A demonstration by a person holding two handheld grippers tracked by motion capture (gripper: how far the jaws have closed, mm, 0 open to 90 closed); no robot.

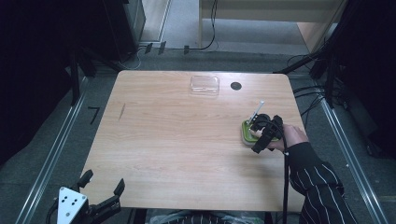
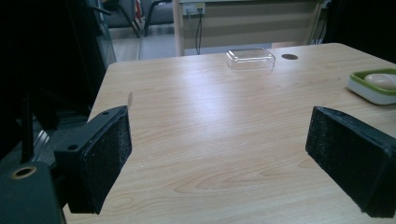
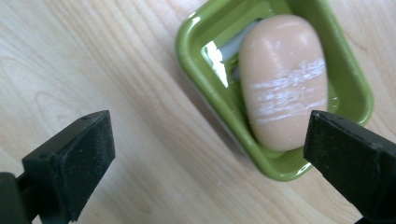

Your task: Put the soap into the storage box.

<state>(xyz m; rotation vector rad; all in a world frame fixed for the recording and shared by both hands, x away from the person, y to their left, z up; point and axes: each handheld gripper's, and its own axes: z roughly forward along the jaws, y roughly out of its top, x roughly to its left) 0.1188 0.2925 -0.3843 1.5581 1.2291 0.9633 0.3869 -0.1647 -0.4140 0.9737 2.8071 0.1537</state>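
- Right gripper (image 3: pixel 205 154) jaws spread wide, gripping nothing, poised over green soap dish (image 3: pixel 210 28) holding peach soap bar (image 3: pixel 282 79).
- Left gripper (image 2: pixel 219 154) jaws wide apart, empty, well away from soap dish (image 2: pixel 373 93).

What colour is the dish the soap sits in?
Green inside, on the dish under the soap; clearest in the right gripper view.

A peach soap (image 3: pixel 283 79) streaked white lies in a green dish (image 3: pixel 196 28) on the light wood-grain table (image 1: pixel 187 140); beside the dish, a black pinstriped sleeve (image 1: pixel 317 182).
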